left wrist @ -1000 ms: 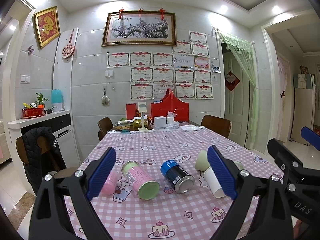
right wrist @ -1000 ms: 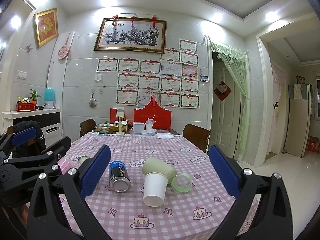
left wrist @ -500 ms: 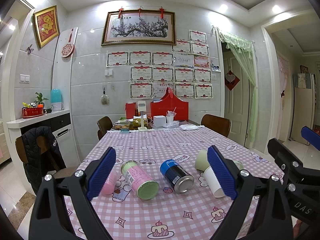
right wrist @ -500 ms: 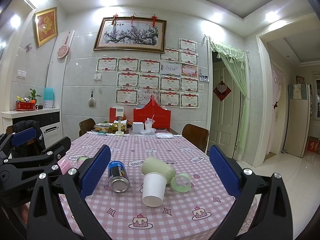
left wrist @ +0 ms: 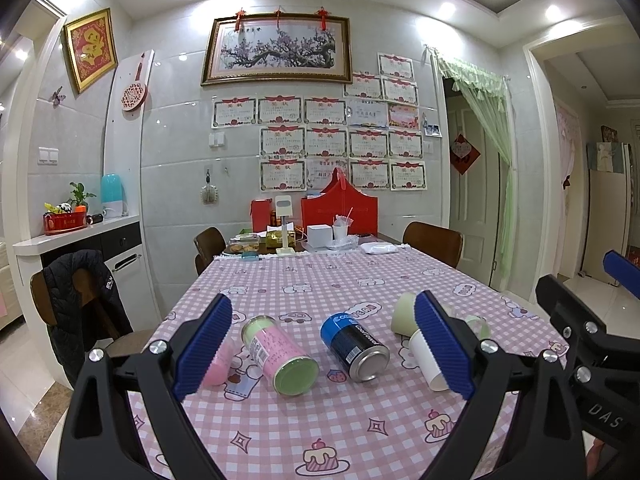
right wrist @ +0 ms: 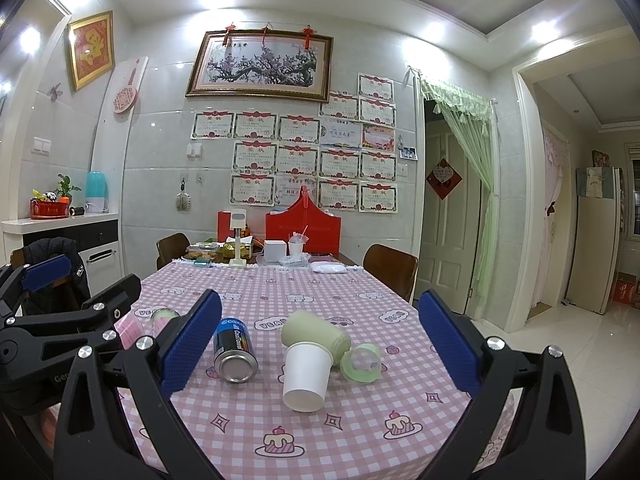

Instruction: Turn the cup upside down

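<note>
White paper cup (right wrist: pixel 305 376) is on its side on the pink checked tablecloth (right wrist: pixel 360 440), open mouth toward the right wrist camera, base touching the pale green cup (right wrist: pixel 314 336) lying behind it. A small green-rimmed clear cup (right wrist: pixel 362 362) lies just beside it to the right. Blue can (right wrist: pixel 234 350) is on its side to the left, clear of it. From the left wrist view there's also a pink-labelled can (left wrist: pixel 280 356) and a pink cup (left wrist: pixel 218 368) further left, both toppled too.

Right gripper (right wrist: pixel 318 354): jaws wide open, nothing held, held back above the near table edge with the white cup roughly centred between the pads. Reads as lined up for that cup. Left gripper (left wrist: pixel 322 354): also wide open and empty, centred on the two cans, so probably just parked.

Judgement: not started, no cup grasped or upended. Which cup is the target isn't certain; white is my guess from the alignment. Risks: it's thin paper, so it crushes easily, and it may roll or nudge the green cup when the pads close.
</note>
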A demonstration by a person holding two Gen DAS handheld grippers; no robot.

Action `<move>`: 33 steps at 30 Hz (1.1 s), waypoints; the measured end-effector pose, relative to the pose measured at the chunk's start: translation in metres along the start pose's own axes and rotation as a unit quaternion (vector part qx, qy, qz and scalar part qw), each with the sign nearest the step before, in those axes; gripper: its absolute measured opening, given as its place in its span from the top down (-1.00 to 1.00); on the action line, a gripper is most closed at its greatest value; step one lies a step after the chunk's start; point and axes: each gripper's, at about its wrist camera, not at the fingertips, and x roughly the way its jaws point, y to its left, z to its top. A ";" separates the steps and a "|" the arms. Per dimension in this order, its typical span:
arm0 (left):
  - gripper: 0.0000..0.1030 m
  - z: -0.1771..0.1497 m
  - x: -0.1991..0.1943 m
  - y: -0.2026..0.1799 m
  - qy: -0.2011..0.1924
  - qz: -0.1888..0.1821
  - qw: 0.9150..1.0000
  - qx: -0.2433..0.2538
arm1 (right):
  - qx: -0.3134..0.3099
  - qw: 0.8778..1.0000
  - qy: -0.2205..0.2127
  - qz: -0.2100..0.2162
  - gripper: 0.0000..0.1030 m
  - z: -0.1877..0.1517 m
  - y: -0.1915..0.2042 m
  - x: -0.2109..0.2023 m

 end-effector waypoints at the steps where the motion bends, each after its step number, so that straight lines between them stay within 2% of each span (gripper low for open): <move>1: -0.77 0.000 0.000 0.000 0.000 0.000 1.000 0.000 | 0.000 1.000 0.001 0.000 -0.85 0.001 0.000 0.000; 17: -0.77 0.004 0.003 0.000 0.026 0.000 1.000 0.010 | -0.001 1.000 0.018 -0.004 -0.85 -0.007 0.000 0.010; 26: -0.77 -0.008 0.023 -0.001 0.076 -0.009 0.997 0.016 | -0.008 0.998 0.062 -0.009 -0.85 -0.025 -0.002 0.031; 33: -0.77 -0.027 0.055 0.002 0.129 -0.006 0.992 0.007 | 0.001 0.994 0.105 -0.007 -0.85 -0.043 -0.008 0.052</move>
